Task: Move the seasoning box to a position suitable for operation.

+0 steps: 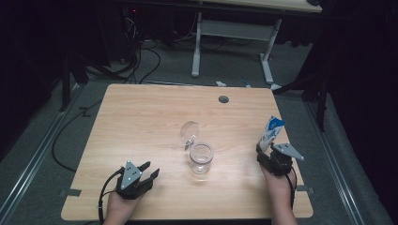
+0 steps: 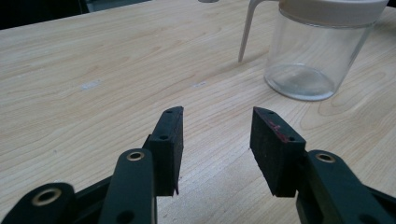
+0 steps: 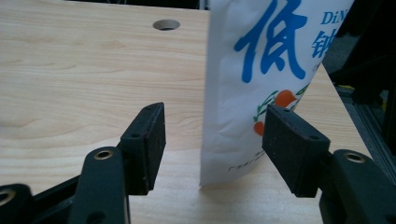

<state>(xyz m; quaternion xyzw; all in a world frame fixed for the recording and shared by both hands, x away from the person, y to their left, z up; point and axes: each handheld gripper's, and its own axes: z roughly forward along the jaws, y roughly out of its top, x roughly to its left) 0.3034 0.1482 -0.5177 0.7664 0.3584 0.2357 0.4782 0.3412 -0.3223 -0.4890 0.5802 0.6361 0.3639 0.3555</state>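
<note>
Light falls from above on the worktop (image 1: 141, 122), which is bright against a dim room, black toward 9 and 3 o'clock. The high view is soft and grainy. The jar (image 1: 201, 158) glints; its shadow is faint. Both gripper views are evenly lit, with the nearest gripper parts at 6 o'clock slightly blurred.

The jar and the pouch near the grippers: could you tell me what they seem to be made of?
Jar: clear glass or hard plastic, glossy; the table shows through it. Pouch: thin white printed film, probably plastic, smooth, standing upright.

The left gripper (image 2: 215, 140) hovers low over the table (image 2: 93, 84), jaws apart (nothing between them); a clear jar (image 2: 317, 51) stands at two o'clock.
</note>
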